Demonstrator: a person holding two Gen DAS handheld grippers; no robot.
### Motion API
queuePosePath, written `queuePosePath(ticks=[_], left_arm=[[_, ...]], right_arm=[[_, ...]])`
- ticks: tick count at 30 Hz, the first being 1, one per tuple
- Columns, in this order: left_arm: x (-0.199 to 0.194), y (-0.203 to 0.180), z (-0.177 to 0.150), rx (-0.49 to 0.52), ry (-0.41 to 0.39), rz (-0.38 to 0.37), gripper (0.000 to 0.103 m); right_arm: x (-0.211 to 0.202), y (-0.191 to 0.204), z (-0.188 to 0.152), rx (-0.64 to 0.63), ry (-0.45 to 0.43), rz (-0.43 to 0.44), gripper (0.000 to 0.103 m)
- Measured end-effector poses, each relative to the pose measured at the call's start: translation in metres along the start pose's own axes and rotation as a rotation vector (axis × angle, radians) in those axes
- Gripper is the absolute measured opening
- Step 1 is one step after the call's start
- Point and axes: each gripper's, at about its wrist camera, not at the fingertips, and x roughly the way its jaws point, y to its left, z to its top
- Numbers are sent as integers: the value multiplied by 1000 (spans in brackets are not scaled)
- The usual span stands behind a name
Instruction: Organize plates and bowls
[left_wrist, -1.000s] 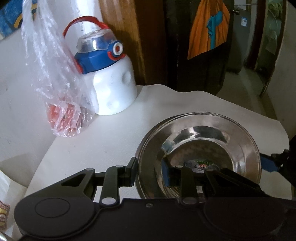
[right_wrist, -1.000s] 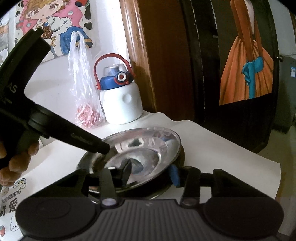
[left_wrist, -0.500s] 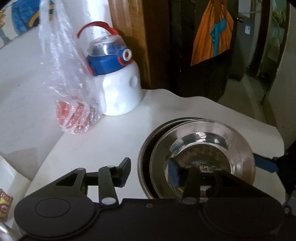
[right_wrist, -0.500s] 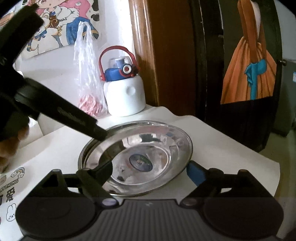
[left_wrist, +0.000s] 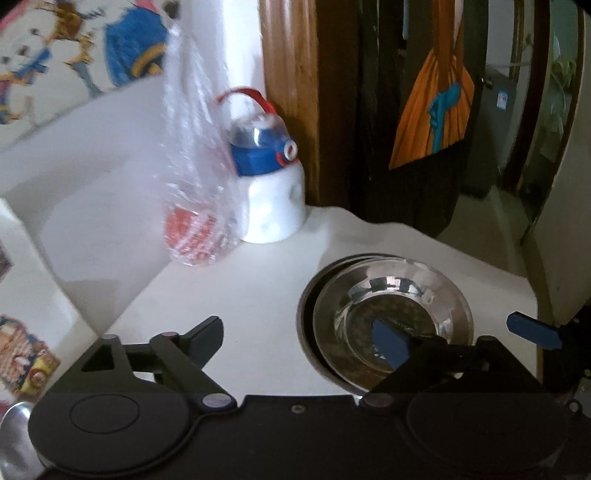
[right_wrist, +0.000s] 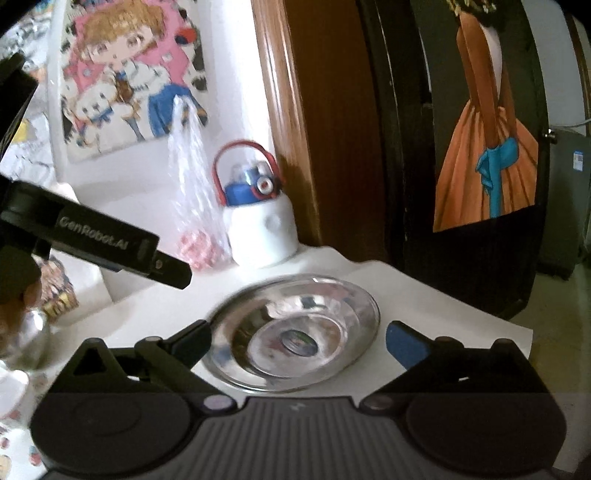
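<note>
I find both grippers, left (left_wrist: 299, 343) and right (right_wrist: 299, 341), gaping wide, holding nothing. Stacked plates (right_wrist: 295, 338) sit near the table's (left_wrist: 240, 295) right edge (bottle (left_wrist: 271, 192) at back); left side open.

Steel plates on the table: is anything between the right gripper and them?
Nothing visible. The right gripper is open with the stacked steel plates directly ahead; the water bottle and plastic bag stand behind them.

Both wrist views look down closely, sharing the steel plates (left_wrist: 393, 321).
</note>
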Motion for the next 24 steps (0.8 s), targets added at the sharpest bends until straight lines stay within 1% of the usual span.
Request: queuePosePath(ticks=[5, 8, 12, 15, 20, 24], left_arm=[[-41, 15, -12, -21, -40, 8, 93], [-66, 29, -23, -27, -71, 35, 98], [-99, 55, -37, -48, -104, 74, 98], [-121, 78, -50, -87, -136, 101, 102], [-154, 118, -74, -163, -188, 157, 102], [-178, 151, -94, -230, -219, 206, 102]], right_arm=[[-23, 21, 10, 4, -49, 37, 103], [-35, 40, 14, 1, -78, 70, 103], [-49, 69, 19, -16, -112, 114, 103], [-58, 92, 19, -34, -128, 149, 103], [-66, 128, 18, -52, -148, 204, 103], [-68, 157, 14, -69, -147, 237, 103]])
